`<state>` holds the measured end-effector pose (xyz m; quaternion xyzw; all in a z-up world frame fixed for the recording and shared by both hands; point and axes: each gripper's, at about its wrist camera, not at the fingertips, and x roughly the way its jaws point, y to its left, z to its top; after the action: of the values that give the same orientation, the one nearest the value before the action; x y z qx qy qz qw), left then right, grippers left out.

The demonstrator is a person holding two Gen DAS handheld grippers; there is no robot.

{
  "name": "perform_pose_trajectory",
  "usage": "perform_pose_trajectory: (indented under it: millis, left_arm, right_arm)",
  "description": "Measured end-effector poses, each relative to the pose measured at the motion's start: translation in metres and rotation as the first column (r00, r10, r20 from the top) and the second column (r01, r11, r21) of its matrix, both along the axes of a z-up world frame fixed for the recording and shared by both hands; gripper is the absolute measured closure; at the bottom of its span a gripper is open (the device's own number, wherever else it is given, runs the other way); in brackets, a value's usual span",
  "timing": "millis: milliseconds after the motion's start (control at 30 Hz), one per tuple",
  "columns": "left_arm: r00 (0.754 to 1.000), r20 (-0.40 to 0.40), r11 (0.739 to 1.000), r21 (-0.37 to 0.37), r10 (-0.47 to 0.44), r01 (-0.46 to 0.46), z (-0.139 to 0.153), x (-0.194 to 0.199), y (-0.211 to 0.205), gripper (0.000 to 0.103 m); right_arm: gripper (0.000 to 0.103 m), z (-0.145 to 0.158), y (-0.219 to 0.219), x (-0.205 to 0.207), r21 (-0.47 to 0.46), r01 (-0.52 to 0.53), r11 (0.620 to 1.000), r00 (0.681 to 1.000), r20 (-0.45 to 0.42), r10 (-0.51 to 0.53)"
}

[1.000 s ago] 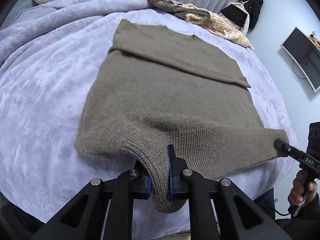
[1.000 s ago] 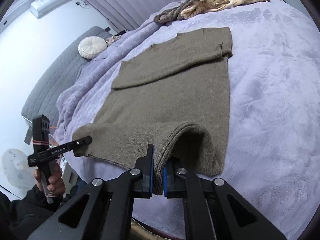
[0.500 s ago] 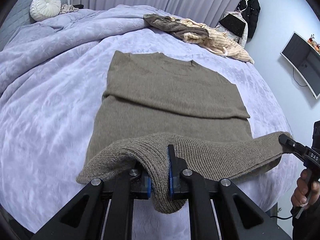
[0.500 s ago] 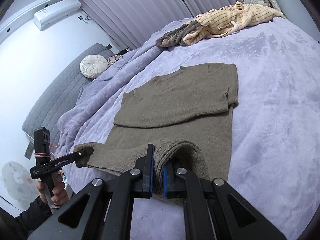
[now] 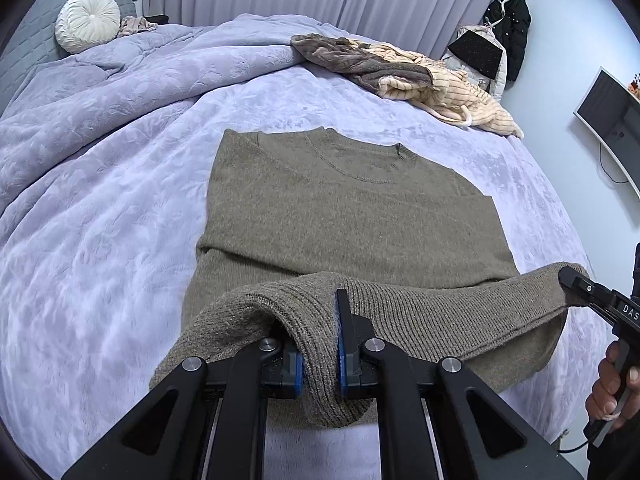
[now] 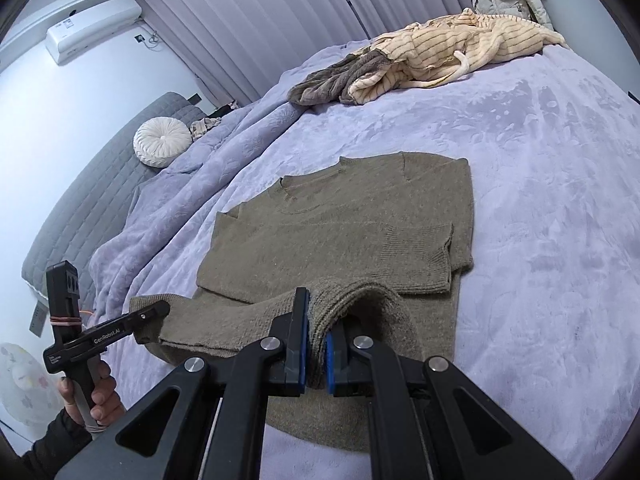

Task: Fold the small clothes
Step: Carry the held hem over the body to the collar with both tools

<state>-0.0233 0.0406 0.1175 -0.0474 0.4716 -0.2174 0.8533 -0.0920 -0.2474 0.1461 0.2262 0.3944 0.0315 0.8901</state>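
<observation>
- Your left gripper (image 5: 319,344) is clenched on the ribbed bottom hem (image 5: 420,320) of the olive sweater (image 5: 352,216), knit bunched between the blue pads
- Your right gripper (image 6: 316,354) is clamped the same way on the hem at the other bottom corner; each gripper shows at the edge of the other's view, with the hem stretched between them
- The sweater lies flat on the lavender bed (image 5: 100,260), sleeves folded across the chest, collar (image 5: 356,156) at the far end from you; only the hem edge is raised off the body
- What the coming move turns on: the sweater's long axis runs straight away from both grippers, hem near, collar far, so the fold probably goes forward along that axis toward the collar
- Neither hand is nearer the collar; they sit roughly level across the width, so I judge they should travel together to keep the hem straight
- The striped cream garment (image 6: 460,52) is heaped well beyond the collar, clear of the path
</observation>
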Motion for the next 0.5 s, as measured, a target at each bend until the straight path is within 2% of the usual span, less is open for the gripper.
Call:
perform_pose_trajectory:
  millis: [167, 500]
  left_arm:
    - [1.000, -0.007, 1.000, 0.016, 0.003, -0.003, -0.002, 0.019, -0.008, 0.090]
    - [1.000, 0.021, 0.999, 0.035, -0.011, 0.010, 0.004, 0.056, -0.026, 0.090]
  right_arm:
    - [0.096, -0.005, -0.008, 0.017, 0.023, 0.026, 0.999, 1.000, -0.016, -0.026]
    - [0.096, -0.001, -0.018, 0.059, 0.001, 0.047, 0.999, 0.999, -0.018, -0.047]
